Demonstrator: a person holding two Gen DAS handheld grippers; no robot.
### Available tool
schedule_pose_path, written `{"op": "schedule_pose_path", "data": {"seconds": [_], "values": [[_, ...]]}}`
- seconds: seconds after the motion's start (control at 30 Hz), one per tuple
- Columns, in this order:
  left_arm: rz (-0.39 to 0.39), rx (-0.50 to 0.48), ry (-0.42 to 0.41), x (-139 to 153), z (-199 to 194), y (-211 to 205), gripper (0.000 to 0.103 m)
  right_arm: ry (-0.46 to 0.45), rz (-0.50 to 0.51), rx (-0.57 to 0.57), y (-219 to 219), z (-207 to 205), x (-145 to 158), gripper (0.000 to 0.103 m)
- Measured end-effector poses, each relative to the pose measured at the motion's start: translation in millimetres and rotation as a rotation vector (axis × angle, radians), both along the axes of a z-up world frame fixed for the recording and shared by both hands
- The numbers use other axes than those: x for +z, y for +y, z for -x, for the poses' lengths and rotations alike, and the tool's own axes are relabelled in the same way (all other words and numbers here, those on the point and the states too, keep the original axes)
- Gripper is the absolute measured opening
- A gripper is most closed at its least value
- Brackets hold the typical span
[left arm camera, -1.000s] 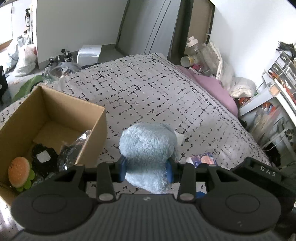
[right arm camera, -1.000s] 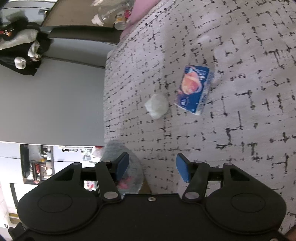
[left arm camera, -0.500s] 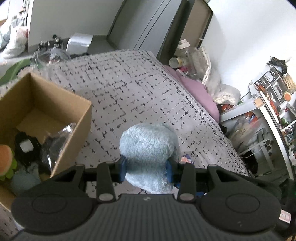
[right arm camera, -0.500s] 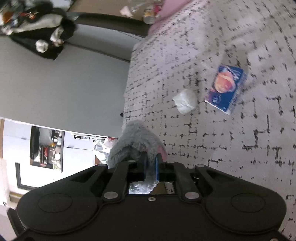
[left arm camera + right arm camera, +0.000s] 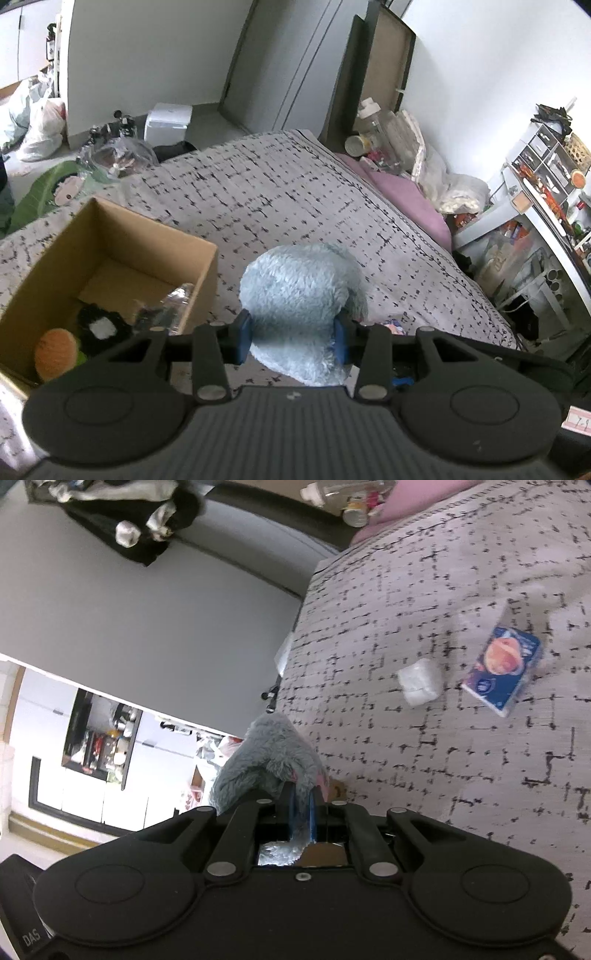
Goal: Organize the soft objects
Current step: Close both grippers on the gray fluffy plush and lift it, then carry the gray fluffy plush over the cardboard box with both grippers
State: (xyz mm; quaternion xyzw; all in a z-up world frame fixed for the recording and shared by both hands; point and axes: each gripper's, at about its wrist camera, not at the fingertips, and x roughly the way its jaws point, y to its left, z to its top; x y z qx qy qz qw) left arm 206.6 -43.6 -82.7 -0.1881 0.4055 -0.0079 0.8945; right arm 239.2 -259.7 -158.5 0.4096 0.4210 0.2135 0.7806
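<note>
L claw [image 5: 291,334] is clenched on the blue-grey plush toy [image 5: 301,295], blue pads pressed into its fur on both sides, toy held up off the bed [image 5: 295,206]. R claw [image 5: 301,808] is clenched too, jaws nearly together on a thin tuft of that same plush [image 5: 273,757], seen from the other side. So both claws share one toy, w/ the R grip much shallower than the L.

Cardboard box [image 5: 177,240] sits on the bed just left of the toy in the left-wrist view, open top. Inside: orange burger-like plush [image 5: 55,352], a black-and-white fuzzy item [image 5: 98,325], and a crinkly clear plastic thing [image 5: 168,306] leaning at the near-right wall. Still out on the bedspread in the right-wrist view: small white wad [image 5: 421,685] and a blue tissue pack [image 5: 502,670], near each other, well apart from the toy.

Probably mid-carry toward the box. Risks, as I judge them:
- R pinch only has fur; it could slip free if the claws move apart, jerking the toy.
- Opposing pulls could twist the plush in the L pads, so it sags or drops short on the bed.
- Toy is bulky vs. free box space; may catch the rim or sit on the plastic & tip out.
</note>
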Motion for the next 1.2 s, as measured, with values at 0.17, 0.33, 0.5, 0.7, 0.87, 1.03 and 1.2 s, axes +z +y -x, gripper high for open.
{"op": "schedule_pose_path", "data": {"seconds": [0.17,0.33,0.5,0.7,0.87,1.03,1.2], "values": [[0.005,0.023,-0.006,4,7,17,0.042,-0.03,0.015,0.04,17,3,7,0.007],[0.005,0.045,-0.012,7,14,33,0.042,-0.059,0.032,0.075,35,7,11,0.007],[0.009,0.056,-0.023,10,20,48,0.041,-0.086,0.033,0.098,49,9,16,0.007],[0.039,0.075,-0.023,8,25,69,0.041,-0.107,0.045,0.125,66,12,19,0.007],[0.072,0.088,-0.027,6,30,86,0.041,-0.129,0.045,0.135,80,13,20,0.008],[0.093,0.101,-0.037,4,32,102,0.041,-0.154,0.045,0.148,92,13,19,0.008],[0.112,0.111,-0.041,1,33,114,0.041,-0.189,0.048,0.155,106,14,19,0.008]]}}
